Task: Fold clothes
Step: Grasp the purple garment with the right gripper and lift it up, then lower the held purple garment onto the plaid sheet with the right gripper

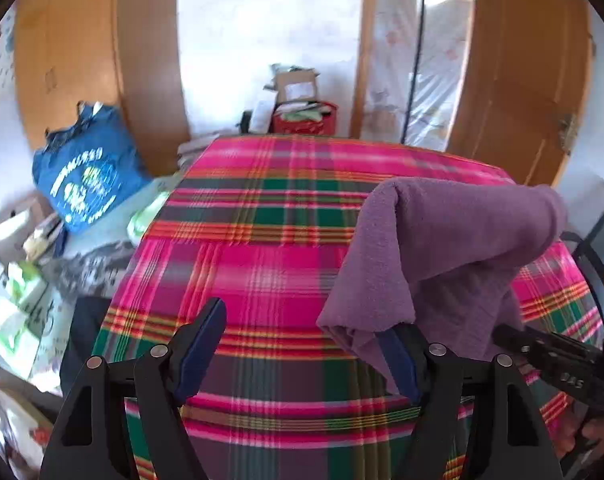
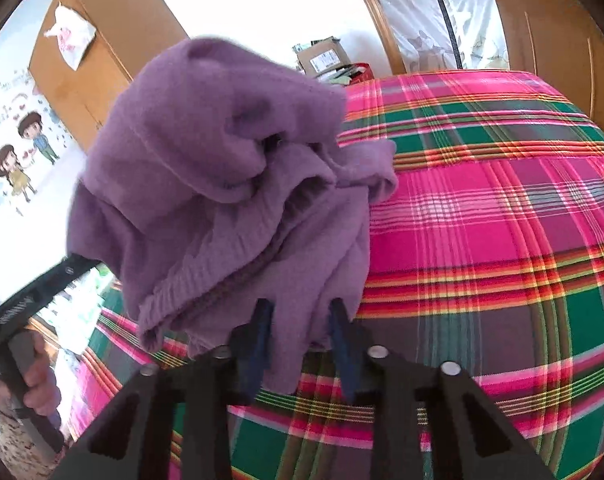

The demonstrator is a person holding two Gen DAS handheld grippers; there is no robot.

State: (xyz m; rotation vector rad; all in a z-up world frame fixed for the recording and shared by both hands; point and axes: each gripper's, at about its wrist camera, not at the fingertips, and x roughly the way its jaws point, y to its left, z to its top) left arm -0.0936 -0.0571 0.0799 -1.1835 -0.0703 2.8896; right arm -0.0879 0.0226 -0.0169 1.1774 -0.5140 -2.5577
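A purple fleece garment (image 2: pixel 222 168) hangs bunched above the plaid bedcover (image 2: pixel 502 220). My right gripper (image 2: pixel 300 332) is shut on a fold of its lower edge, with cloth pinched between the blue pads. In the left wrist view the same garment (image 1: pixel 454 248) drapes at the right, and its hem lies over my left gripper's right finger (image 1: pixel 398 360). My left gripper (image 1: pixel 302 348) stands wide open, with only the bedcover (image 1: pixel 262 240) showing between its fingers. The right gripper's black frame (image 1: pixel 558 364) enters from the right edge, its tips buried in the cloth.
A blue printed bag (image 1: pixel 86 172) and piles of boxes and papers (image 1: pixel 22 300) lie left of the bed. A red basket (image 1: pixel 306 118) and a cardboard box (image 1: pixel 296 84) stand beyond the far end. Wooden wardrobe doors (image 1: pixel 522 80) rise behind. A hand (image 2: pixel 38 380) holds the left gripper's handle.
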